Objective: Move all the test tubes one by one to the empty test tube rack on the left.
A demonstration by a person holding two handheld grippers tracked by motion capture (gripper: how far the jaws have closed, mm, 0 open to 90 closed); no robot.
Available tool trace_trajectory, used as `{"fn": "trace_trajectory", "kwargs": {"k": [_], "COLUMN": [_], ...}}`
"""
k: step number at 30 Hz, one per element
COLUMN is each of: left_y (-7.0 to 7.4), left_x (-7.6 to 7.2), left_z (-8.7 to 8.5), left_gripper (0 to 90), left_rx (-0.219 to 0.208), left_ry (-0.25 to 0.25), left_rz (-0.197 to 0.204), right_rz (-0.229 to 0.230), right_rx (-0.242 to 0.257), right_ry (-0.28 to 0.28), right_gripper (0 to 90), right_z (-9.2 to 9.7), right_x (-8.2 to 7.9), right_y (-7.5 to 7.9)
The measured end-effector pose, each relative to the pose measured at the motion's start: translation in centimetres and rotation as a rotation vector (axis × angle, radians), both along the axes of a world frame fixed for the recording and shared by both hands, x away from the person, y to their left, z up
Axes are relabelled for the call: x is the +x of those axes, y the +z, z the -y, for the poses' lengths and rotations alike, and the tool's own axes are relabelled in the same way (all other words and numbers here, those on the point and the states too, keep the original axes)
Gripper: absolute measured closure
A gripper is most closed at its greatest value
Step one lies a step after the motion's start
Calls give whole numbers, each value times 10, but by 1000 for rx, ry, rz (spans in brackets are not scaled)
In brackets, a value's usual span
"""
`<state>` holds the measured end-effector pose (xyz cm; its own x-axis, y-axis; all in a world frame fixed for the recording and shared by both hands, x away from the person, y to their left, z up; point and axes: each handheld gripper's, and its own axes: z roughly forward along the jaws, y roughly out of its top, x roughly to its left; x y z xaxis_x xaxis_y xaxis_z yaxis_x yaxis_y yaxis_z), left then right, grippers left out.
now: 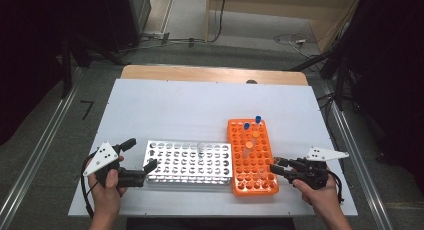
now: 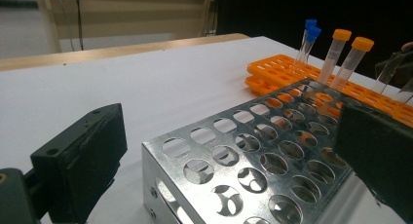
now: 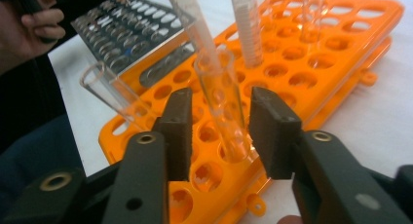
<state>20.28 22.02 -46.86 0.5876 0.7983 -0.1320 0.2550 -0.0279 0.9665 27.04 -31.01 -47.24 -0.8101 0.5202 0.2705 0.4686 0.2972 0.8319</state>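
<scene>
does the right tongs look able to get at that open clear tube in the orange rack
Probably yes: the clear tube stands in the orange rack between the right tongs, whose pads flank it with gaps on both sides and nothing blocking.

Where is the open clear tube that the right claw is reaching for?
In the right gripper view, the clear tube stands in the near end of the orange rack, between the right claw's jaws, with no visible contact.

Clear uncapped glass tube (image 3: pixel 225 104) stands tilted in the orange rack (image 3: pixel 341 53).
</scene>
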Motion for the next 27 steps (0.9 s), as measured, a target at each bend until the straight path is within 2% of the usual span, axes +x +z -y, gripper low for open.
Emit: {"fn": "trace_trajectory", "kwargs": {"k": [4, 9, 12, 19, 24, 25, 27], "left_y": [0, 0, 0, 0, 1, 2, 3], "left_x": [0, -1, -1, -1, 0, 0, -1], "left_z": [0, 1, 1, 2, 3, 3, 5], "left_gripper": [0, 0, 0, 0, 0, 0, 0], "left_rx": [-2, -4, -4, -3, -9, -9, -10], "left_ry": [-2, -4, -6, -7, -8, -8, -10], "left_rz": [1, 0, -1, 0, 2, 2, 3], "right_rz": [-3, -4, 19, 106, 115, 97, 97], "right_rx": [-43, -59, -72, -118, -123, -93, -94], "right_ry": [9, 1, 0, -5, -13, -7, -14], "right_gripper": [626, 654, 666, 714, 734, 735, 736], "right_z": [-4, -5, -5, -9, -8, -6, -6], "right_x": [0, 1, -1, -5, -4, -3, -2], "right_y": [-5, -9, -10, -11, -9, -5, -1]}}
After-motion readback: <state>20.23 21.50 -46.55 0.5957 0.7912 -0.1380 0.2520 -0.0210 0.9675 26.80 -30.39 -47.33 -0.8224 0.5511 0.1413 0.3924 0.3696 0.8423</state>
